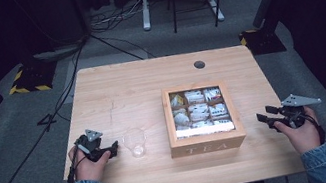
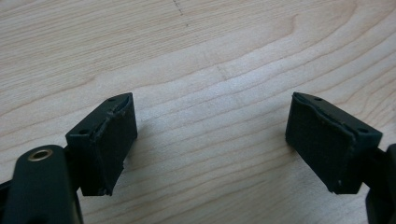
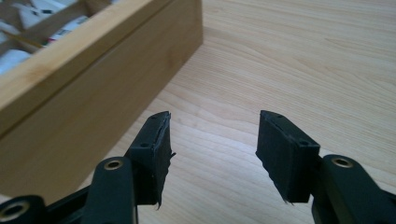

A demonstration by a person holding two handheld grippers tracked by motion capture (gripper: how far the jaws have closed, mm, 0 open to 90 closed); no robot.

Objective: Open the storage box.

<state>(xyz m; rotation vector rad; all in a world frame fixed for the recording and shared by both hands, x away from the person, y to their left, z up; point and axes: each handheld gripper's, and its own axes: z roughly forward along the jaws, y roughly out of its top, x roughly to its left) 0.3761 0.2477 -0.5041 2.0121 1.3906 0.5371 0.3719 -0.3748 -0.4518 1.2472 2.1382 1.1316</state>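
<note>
- Tea box (image 1: 208, 145) sitting mid-table (image 1: 124, 85), cup (image 1: 135, 142) just left of it.
- Left gripper (image 1: 112, 149) resting near cup, jaws gaping wide.
- Right gripper (image 1: 263, 119) hovering beside box, jaws apart, gripping nothing.

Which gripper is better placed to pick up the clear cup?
Left. The left gripper rests just beside the clear plastic cup, jaws open; the wooden tea box separates the right gripper from it.
</note>
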